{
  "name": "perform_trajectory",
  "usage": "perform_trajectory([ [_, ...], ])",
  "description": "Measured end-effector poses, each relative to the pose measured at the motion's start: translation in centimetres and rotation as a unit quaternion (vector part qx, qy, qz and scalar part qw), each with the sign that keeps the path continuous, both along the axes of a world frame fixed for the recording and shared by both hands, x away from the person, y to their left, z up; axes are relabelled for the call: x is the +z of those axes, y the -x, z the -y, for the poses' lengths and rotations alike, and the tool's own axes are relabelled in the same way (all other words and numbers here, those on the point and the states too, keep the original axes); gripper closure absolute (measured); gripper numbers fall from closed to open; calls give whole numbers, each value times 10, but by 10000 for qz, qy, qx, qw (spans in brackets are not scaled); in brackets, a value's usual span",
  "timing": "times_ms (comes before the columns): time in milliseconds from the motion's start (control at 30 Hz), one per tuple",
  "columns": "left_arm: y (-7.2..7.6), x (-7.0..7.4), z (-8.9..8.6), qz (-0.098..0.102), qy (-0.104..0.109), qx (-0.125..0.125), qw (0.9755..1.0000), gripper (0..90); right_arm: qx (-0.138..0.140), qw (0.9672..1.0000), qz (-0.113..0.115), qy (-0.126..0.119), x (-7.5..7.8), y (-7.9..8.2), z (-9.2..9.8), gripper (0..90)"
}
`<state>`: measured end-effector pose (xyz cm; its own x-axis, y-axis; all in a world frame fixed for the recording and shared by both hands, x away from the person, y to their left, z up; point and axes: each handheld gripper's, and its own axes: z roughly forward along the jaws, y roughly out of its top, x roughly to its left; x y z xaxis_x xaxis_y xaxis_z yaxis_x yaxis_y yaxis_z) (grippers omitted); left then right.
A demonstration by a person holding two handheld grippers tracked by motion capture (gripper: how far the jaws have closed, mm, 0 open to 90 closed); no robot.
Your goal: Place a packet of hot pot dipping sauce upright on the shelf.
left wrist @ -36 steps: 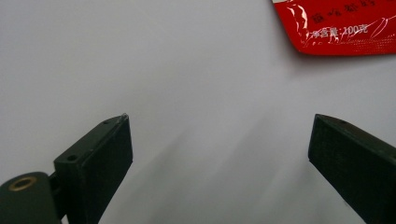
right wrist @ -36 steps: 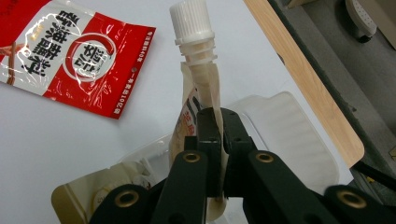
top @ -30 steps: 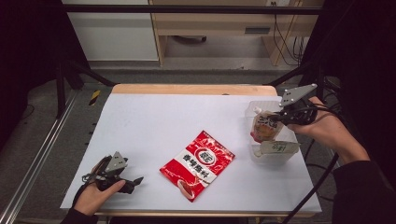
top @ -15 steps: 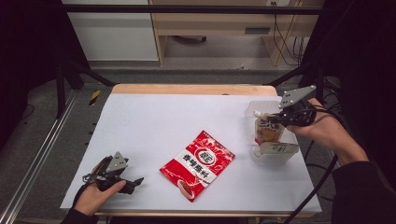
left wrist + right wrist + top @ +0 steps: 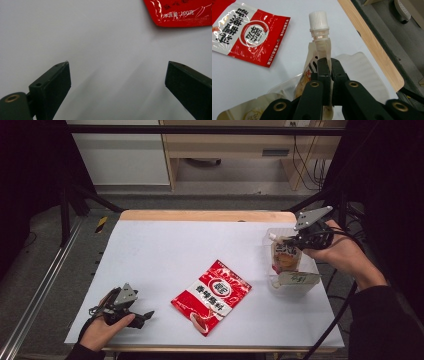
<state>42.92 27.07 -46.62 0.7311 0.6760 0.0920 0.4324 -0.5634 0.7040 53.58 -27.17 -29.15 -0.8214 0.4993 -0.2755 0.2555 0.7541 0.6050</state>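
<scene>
- Right gripper [image 5: 295,240] sits at about 3 o'clock on the table [image 5: 165,255], jaws clamped tight on the upper edge of a spouted pouch [image 5: 285,257], just under its white cap [image 5: 318,18].
- The pouch hangs upright inside a clear plastic tub [image 5: 300,287] at the right edge; the lower part is blurry through the plastic, and in the right gripper view the jaws cover most of it.
- Something flat with a pale label [image 5: 299,278] lies in the tub too, can't make out what it is.
- Red packet [image 5: 212,296] lies flat near the middle, a bit toward 5 o'clock, well apart from the tub. Its print is too small to read from above.
- Left gripper [image 5: 145,315] rests at 7 o'clock, jaws spread wide over bare white table, holding nothing. In the left gripper view the packet is cut off at the top edge.
</scene>
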Motion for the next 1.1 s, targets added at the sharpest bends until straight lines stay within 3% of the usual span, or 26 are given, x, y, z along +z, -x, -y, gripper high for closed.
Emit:
perform_trajectory([
  [233, 0, 0, 0, -18, 6, -11, 10000, 63, 110, 9998, -145, 80, -14, -5, -9, 889],
  [367, 0, -1, 0, -13, 6, -8, 10000, 63, 35, 9996, -273, 60, -28, -4, -6, 888],
  [633, 0, -1, 1, -25, 1, -22, 10000, 63, -139, 9989, -448, 53, -42, -2, 5, 883],
  [1100, 0, -1, 1, -25, -9, -45, 10000, 63, -227, 9983, -529, -19, -45, 1, 8, 871],
])
